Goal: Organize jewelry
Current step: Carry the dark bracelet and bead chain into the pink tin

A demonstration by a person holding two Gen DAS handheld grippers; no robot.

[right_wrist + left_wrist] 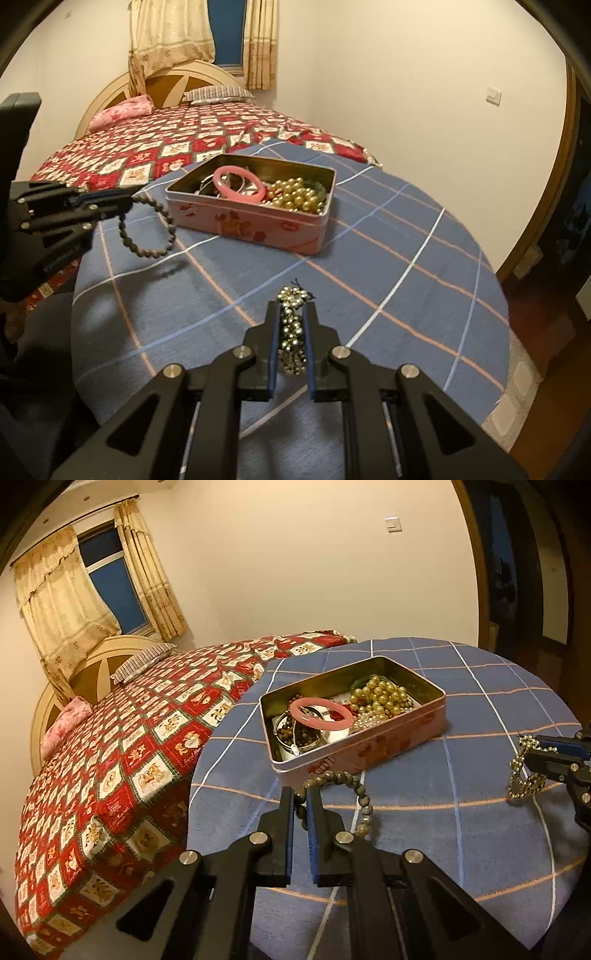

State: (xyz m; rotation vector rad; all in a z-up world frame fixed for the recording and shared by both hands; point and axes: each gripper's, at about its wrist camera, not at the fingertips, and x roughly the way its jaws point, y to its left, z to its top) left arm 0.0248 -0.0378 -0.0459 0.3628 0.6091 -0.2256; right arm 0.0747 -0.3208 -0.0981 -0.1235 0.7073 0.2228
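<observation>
A pink tin box (pixel 373 747) (pixel 258 225) stands open on the blue checked tablecloth, filled with a pink bangle (pixel 318 712) (pixel 239 183), gold pearl beads (pixel 382 698) (pixel 297 197) and other jewelry. My left gripper (pixel 300 794) (pixel 129 201) is shut on a grey stone-bead bracelet (pixel 354 794) (pixel 147 232), which hangs above the cloth just in front of the tin. My right gripper (pixel 293 306) (pixel 532 747) is shut on a shiny small-bead bracelet (pixel 291 328) (pixel 524 771), held above the table to the right of the tin.
The round table (pixel 461 830) (pixel 406 258) sits against a bed with a red patterned quilt (pixel 122 760) (pixel 177 147). Pillows and a headboard lie beyond. A dark doorway (pixel 517 572) opens at the right, and a wooden floor (pixel 546 332) shows past the table's edge.
</observation>
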